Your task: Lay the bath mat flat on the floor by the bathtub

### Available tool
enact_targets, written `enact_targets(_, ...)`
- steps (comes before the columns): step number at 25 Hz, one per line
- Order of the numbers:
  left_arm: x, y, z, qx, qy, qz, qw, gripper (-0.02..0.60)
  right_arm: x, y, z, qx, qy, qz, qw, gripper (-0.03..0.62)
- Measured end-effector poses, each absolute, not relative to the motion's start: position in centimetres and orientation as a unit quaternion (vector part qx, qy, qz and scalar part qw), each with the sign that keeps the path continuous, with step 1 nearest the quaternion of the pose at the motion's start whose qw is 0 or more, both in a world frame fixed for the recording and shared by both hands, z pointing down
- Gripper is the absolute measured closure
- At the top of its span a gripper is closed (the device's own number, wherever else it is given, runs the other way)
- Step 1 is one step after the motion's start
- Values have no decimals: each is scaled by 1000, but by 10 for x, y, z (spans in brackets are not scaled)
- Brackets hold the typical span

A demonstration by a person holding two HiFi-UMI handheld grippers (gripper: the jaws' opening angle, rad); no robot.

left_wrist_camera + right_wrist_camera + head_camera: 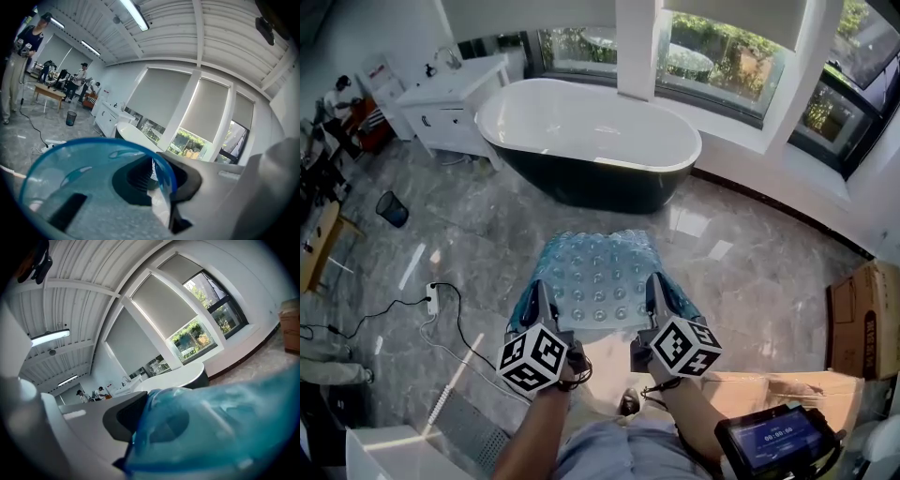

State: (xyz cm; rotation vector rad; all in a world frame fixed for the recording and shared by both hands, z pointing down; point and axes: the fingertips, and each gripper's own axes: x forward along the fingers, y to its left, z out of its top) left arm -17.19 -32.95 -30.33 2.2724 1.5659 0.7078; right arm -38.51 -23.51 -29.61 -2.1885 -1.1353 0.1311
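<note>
— Holding the mat (598, 277) up by its near edge, then?

— Yes. Pinched at the near left corner by the left gripper (542, 298) and at the near right corner by the right gripper (657, 292). Pressed together on the clear blue sheet in both gripper views, with nothing but that thin plastic in the bite.

— Lying flat yet?

— Not yet. Stretches away from both grippers toward the tub (591, 141), bumpy side up, drooping along the left and right sides. Hard to tell whether touching the floor (750, 281) at the far edge.

— Placed where against the tub?

— On its near side, roughly centred on the dark wall, stopping short of it with a strip of grey floor between.

— Anything else around?

— Far left, a white cabinet (455, 108) just beside the tub's left end. Nearer on the left, a dark bin (392, 208), then a white power strip (432, 298) with a black cable (375, 314) trailing left. On the right, a cardboard box (862, 319) near the wall. Beyond the tub, windows (712, 66) with greenery outside.

— Anyone about?

— Far left in the left gripper view: people (79, 75) around a wooden table (48, 93), well apart from the mat.
</note>
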Motion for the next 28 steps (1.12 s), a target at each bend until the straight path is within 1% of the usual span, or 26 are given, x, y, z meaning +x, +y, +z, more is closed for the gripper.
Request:
enact_targets(9,-84,-260,-266,754,583,273,128,552,-310,-182,-264,-801,-479,70,351,565)
enact_targets(12,-55,-237,-261,744,591,285,124,552,-286,-163,-260,-787,-494,70,362,565)
enact_targets(17,-13,-200,-263,733,604,290,120,552,-249,-136,-260,-777,-511,67,360,565)
enact_targets(23,19,-161,-264,715,625,291,113,551,-220,-106,-256,-764,-530,77,360,563)
enact_targets(28,32,-139,-265,708,633,292,113,551,-209,-88,-258,-758,-535,88,363,563)
